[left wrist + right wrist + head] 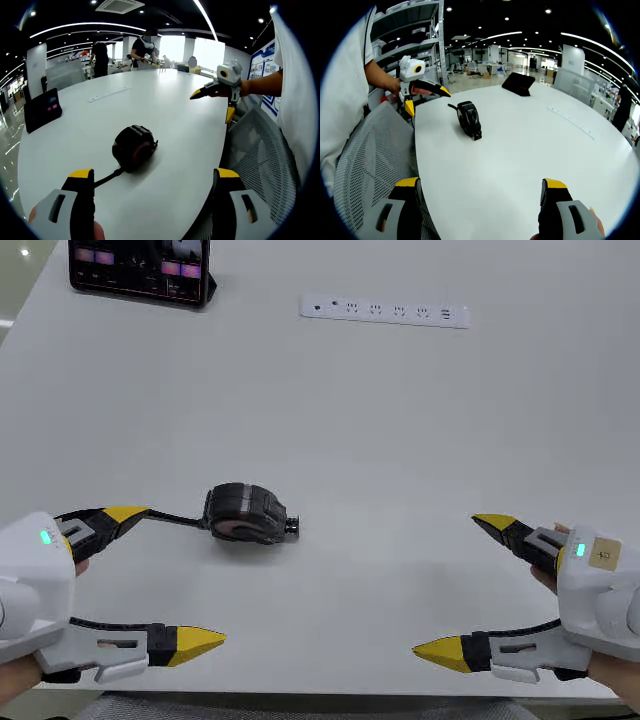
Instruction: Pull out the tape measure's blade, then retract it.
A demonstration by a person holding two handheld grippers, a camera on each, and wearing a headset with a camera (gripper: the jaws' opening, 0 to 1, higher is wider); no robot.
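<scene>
A black tape measure (246,513) lies on the white table (380,420), its wrist strap trailing left and its blade tip pointing right; no blade shows pulled out. It also lies ahead in the left gripper view (133,146) and far off in the right gripper view (469,118). My left gripper (176,575) stands open at the near left edge, its upper yellow tip close to the strap's end. My right gripper (468,585) stands open at the near right, well apart from the tape measure. Each gripper appears in the other's view: right gripper (216,102), left gripper (426,99).
A white power strip (384,310) lies at the far middle of the table. A dark tablet (140,268) stands at the far left. A grey mesh chair (370,165) sits by the near edge. People stand far behind in the room.
</scene>
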